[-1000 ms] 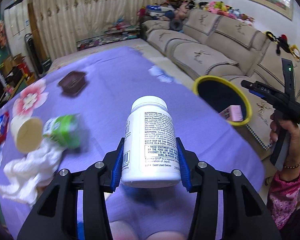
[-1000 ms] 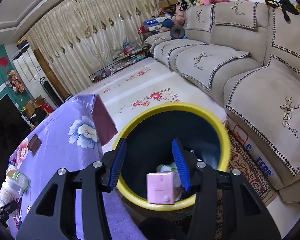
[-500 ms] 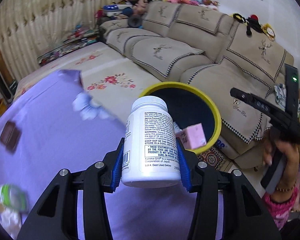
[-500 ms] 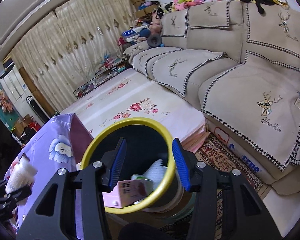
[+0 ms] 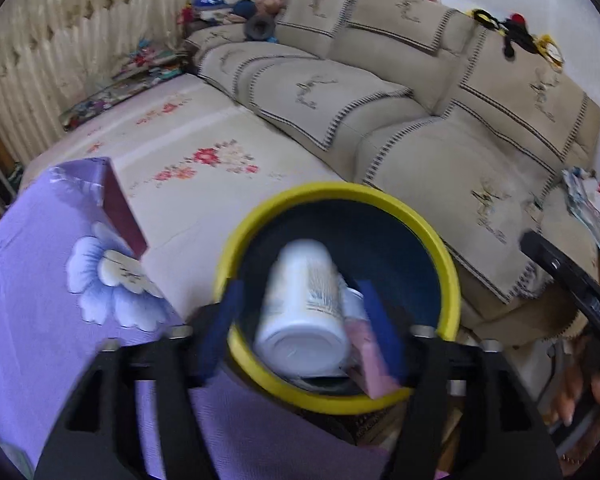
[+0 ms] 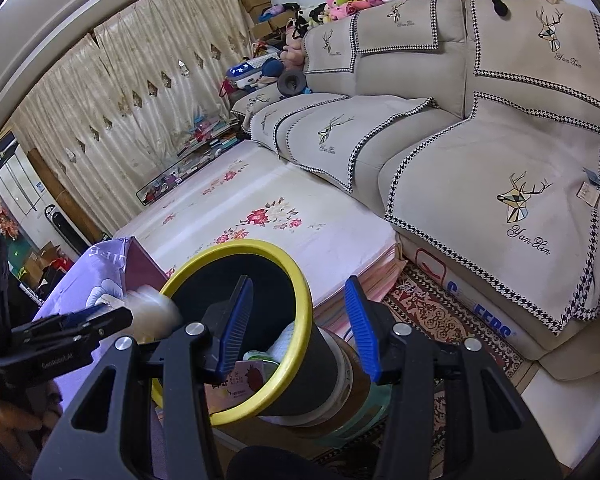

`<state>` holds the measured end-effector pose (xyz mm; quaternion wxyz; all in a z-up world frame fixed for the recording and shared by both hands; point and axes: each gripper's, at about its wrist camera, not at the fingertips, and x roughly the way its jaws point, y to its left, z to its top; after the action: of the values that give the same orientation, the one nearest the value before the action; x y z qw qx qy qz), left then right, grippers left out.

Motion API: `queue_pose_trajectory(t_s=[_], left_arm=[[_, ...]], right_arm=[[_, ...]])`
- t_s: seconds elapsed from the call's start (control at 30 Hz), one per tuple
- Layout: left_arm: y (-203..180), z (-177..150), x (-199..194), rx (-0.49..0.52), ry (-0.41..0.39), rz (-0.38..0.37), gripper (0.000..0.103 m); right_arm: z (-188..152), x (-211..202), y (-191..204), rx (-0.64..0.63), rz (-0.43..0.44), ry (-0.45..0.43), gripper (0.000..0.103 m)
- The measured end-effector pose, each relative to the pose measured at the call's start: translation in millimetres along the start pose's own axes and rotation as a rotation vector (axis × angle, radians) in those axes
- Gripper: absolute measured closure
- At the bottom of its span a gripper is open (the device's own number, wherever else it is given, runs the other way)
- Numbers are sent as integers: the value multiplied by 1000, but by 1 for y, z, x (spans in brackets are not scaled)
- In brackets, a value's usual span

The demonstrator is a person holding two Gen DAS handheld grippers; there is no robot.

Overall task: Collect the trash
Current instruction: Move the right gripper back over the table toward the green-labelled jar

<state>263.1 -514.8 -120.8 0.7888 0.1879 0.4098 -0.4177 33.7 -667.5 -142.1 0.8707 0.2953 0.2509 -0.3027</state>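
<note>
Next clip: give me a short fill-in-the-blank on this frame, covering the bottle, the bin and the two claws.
1. The white bottle is blurred between the spread blue pads of the left claw, right above the bin with the ______ rim.
2. The box already lying inside the bin is ______ in colour.
3. The right claw is open and holds ______.
4. The table beside the bin is covered by a ______ floral cloth.

Missing words: yellow; pink; nothing; purple
</note>
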Motion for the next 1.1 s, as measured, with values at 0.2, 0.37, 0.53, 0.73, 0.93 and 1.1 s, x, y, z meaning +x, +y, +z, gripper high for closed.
queue_pose_trajectory(t_s=[0.2,0.37,0.53,0.73,0.93,1.1], left_arm=[[19,-20,-53,-50,-87,3,25],[37,-65,-123,-114,-201,25,11],[67,-121,-187,-178,-269,108,6],[115,-189,-260,-283,-325,266,5],[151,-250,-317,-350,-358,471,5],[178,-292,-352,-412,-394,532,5]], right_arm=[[-2,-3,10,-22,23,1,57],[-5,-4,32,-62,56,13,56],[-16,-1,68,-125,98,42,54],[-36,1,121,-227,176,89,53],[-70,-1,197,-371,311,171,50],[-104,-8,259,-479,443,251,50]])
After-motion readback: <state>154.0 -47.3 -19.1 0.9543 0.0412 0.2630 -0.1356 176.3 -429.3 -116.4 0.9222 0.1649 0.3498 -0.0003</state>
